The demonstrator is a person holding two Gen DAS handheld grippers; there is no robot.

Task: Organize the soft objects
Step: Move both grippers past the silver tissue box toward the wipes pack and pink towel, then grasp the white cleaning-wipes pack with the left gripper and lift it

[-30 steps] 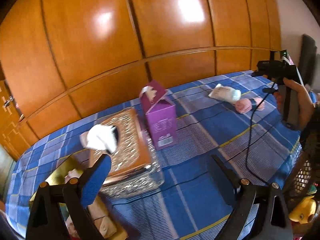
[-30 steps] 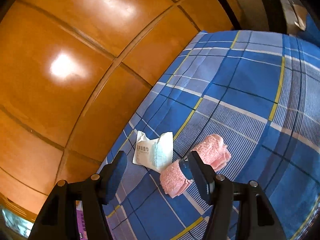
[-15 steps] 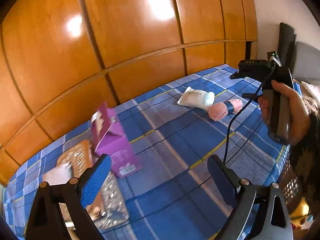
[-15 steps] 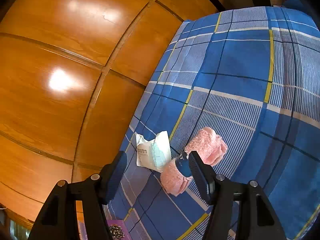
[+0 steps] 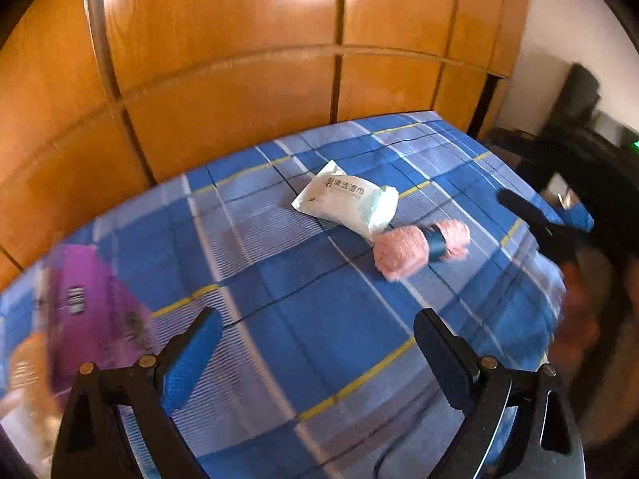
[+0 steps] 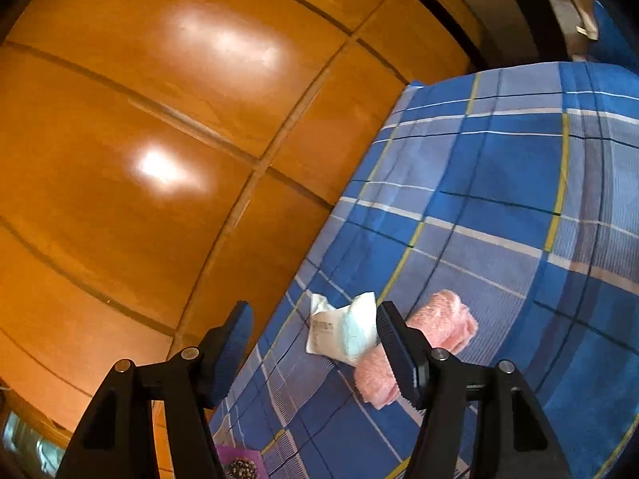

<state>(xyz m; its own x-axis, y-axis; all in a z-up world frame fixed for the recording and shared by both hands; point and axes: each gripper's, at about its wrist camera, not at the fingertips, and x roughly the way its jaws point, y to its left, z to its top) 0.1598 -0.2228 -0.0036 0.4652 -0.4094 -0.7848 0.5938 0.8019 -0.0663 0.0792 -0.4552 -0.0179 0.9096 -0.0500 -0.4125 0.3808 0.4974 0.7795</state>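
Far left of the left wrist view: purple box (image 5: 92, 311), blurred, with an orange-tan blur in front of it that can't be identified. Left gripper (image 5: 315, 355) next, jaws wide apart, nothing between them, over bare checked cloth (image 5: 279, 279). Center-right on the cloth: white wipes pack (image 5: 347, 199), lying flat, one end touching the pink rolled towel (image 5: 419, 249), which has a dark blue band round its middle. Far right: right gripper (image 5: 559, 223), blurred here; the right wrist view shows it (image 6: 315, 343) parted, empty, low and near the pack (image 6: 343, 333), with the towel (image 6: 423, 339) partly hidden behind its right finger (image 6: 399, 355). Likely step: pick one of the two soft items. To do it well: choose one and straddle it at its middle, grip the towel at the band so the roll doesn't unravel, separate it from the pack before lifting, close gently.
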